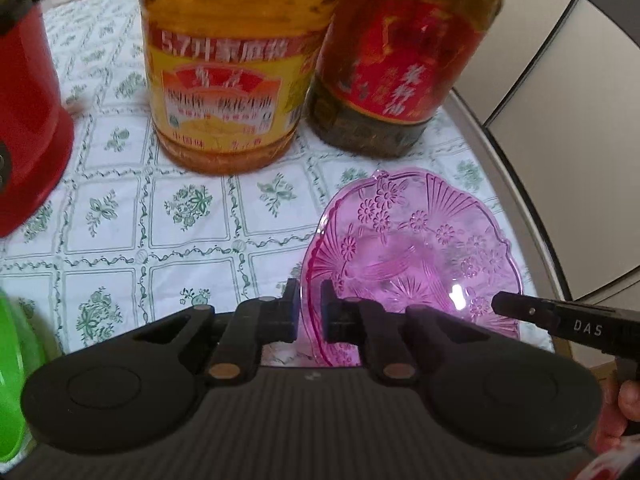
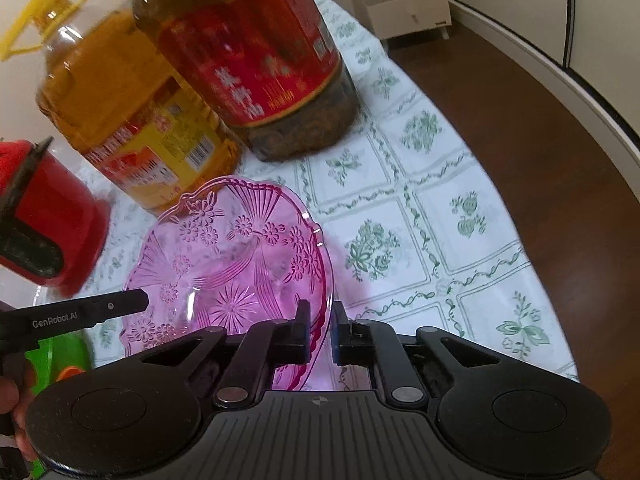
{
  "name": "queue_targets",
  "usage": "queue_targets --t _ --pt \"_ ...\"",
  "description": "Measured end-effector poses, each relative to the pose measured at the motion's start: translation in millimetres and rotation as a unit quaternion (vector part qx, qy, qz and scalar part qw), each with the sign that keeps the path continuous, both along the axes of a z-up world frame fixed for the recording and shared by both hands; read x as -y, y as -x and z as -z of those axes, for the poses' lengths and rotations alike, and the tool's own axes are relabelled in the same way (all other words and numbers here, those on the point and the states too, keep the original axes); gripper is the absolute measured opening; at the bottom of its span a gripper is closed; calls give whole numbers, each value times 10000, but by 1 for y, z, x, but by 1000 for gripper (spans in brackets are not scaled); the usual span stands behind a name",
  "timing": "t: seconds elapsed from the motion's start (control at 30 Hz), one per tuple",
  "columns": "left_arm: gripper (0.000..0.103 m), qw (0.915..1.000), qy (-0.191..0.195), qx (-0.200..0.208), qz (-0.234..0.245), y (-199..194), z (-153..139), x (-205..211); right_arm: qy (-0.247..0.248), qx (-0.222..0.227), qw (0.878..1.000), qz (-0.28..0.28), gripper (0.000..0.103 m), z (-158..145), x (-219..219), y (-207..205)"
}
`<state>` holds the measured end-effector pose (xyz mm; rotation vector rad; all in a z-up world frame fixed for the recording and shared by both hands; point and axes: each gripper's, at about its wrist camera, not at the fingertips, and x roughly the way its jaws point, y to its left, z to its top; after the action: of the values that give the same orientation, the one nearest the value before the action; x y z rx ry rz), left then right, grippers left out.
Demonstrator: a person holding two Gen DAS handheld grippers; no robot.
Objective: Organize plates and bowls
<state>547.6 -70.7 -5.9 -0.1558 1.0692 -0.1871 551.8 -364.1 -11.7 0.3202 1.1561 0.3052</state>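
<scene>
A clear pink plate (image 1: pixel 416 256) with moulded flowers hangs tilted just above the tablecloth. My left gripper (image 1: pixel 310 300) is shut on the plate's left rim, one pad on each side of the edge. In the right wrist view the same pink plate (image 2: pixel 232 256) shows, with my right gripper (image 2: pixel 320 320) shut on its right rim. Each view catches the other gripper's black finger across the plate: the right gripper's finger (image 1: pixel 552 316) and the left gripper's finger (image 2: pixel 92 312). A green bowl or plate (image 1: pixel 12 364) lies at the left edge, also seen as a green dish (image 2: pixel 56 356).
Two big oil bottles stand just behind the plate: a yellow-labelled oil bottle (image 1: pixel 228 80) and a red-labelled oil bottle (image 1: pixel 404 60). A red appliance (image 1: pixel 28 128) is at the left. The round table's edge (image 1: pixel 516 184) curves close on the right, with brown floor (image 2: pixel 540 152) beyond it.
</scene>
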Motion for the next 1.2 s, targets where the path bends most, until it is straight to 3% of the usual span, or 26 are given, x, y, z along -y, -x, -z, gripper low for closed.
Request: queue_targets --t 0.3,0.5,0.73,1.2 --pt "8 9992 275 282 41 59 -63 10 -12 205 9998 47 10 -65 17 53" --pt "8 9982 462 377 103 114 -90 12 28 261 9996 52 10 -102 29 104" --pt "8 9975 601 362 79 180 -95 14 69 247 9997 26 10 -121 41 166" --pt "8 9963 781 334 144 287 -66 26 121 183 9997 61 10 -110 70 263"
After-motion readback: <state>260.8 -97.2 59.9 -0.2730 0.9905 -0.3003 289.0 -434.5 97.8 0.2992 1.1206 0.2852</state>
